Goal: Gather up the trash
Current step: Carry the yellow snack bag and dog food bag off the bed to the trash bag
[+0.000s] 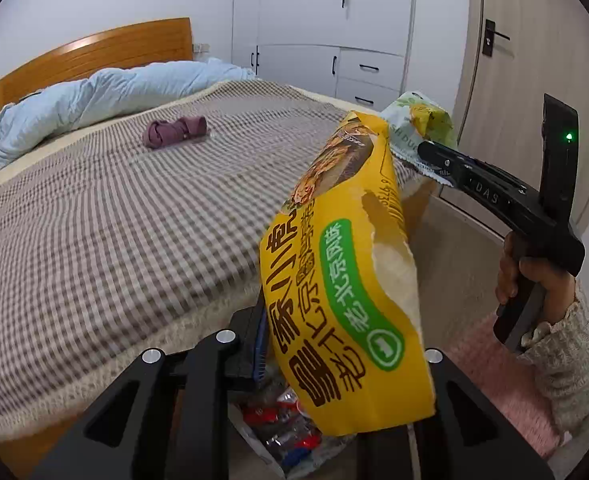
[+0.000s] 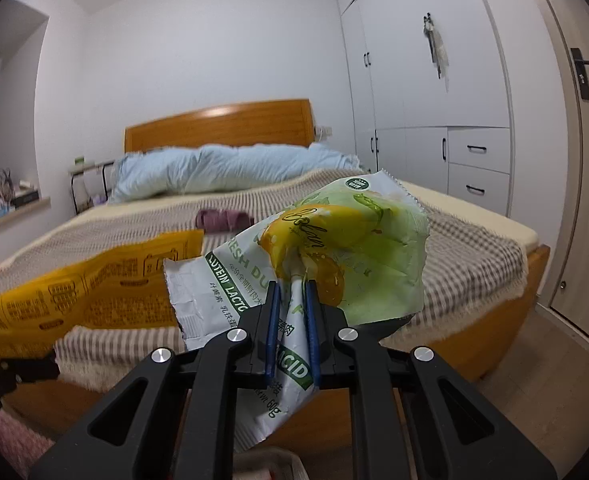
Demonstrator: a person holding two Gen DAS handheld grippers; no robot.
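Left gripper [image 1: 294,364] was clamped on the yellow wrapper [image 1: 346,280], whose long axis ran up the frame's centre. Directly beneath, at bottom centre, an open bag of trash [image 1: 282,432] lay closer to this hand. Right gripper [image 2: 294,304] pinched the green wrapper [image 2: 334,240], with the bed [image 2: 474,248] behind; it likely must cross leftward to drop.

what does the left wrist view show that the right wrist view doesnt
Only the left wrist view: the person's hand gripping the right gripper's handle, and a bag of wrappers below. Only the right wrist view: the windowsill clutter, and blue pads pinching the green wrapper. Both: the yellow wrapper, purple cloth, blue duvet, bed and wardrobe.
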